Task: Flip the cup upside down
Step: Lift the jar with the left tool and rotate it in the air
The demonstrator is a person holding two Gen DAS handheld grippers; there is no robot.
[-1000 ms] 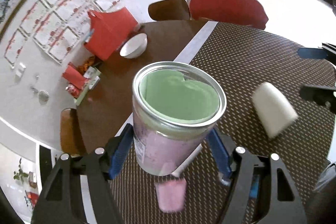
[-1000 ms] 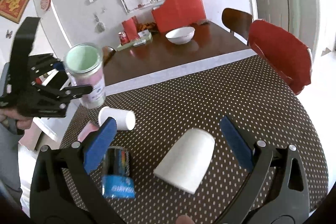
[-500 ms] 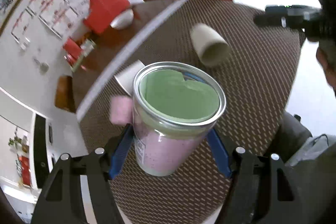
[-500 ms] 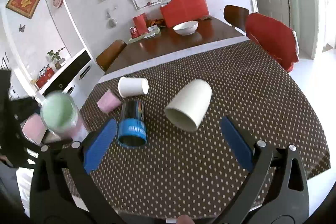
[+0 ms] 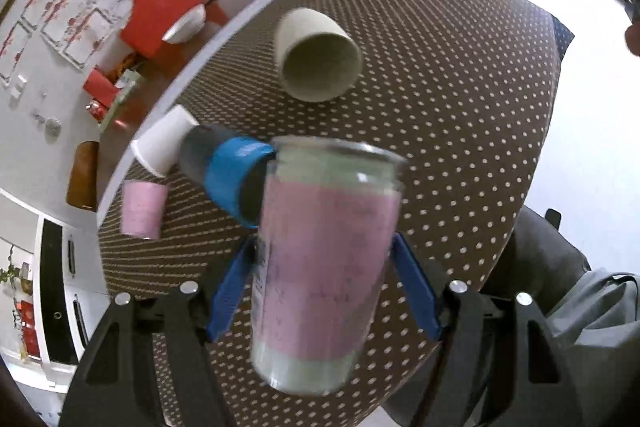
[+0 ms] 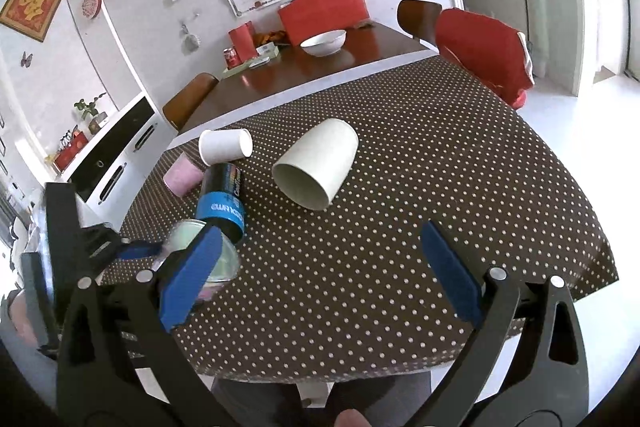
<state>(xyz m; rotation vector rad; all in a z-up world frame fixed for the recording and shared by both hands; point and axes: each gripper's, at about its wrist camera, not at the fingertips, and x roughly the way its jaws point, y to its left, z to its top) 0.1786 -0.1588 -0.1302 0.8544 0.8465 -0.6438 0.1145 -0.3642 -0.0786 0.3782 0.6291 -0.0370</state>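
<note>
My left gripper (image 5: 324, 283) is shut on a pink and pale green cup (image 5: 324, 267), blurred and tipped over, its mouth pointing away toward the table. In the right wrist view the same cup (image 6: 224, 267) hangs over the table's near left corner, partly hidden by my right blue finger pad (image 6: 188, 279). My right gripper (image 6: 320, 275) is open and empty above the table's front edge.
On the brown dotted tablecloth (image 6: 400, 187) lie a large white cup (image 6: 320, 167), a small white paper cup (image 6: 224, 147), a small pink cup (image 6: 182, 179) and a black and blue can (image 6: 222, 205). A white bowl (image 6: 324, 41) and red boxes stand at the far end.
The left gripper has rotated, tipping the cup so its side now faces the camera instead of its open mouth. It has come down toward the table's near left corner. The right gripper stays open.
</note>
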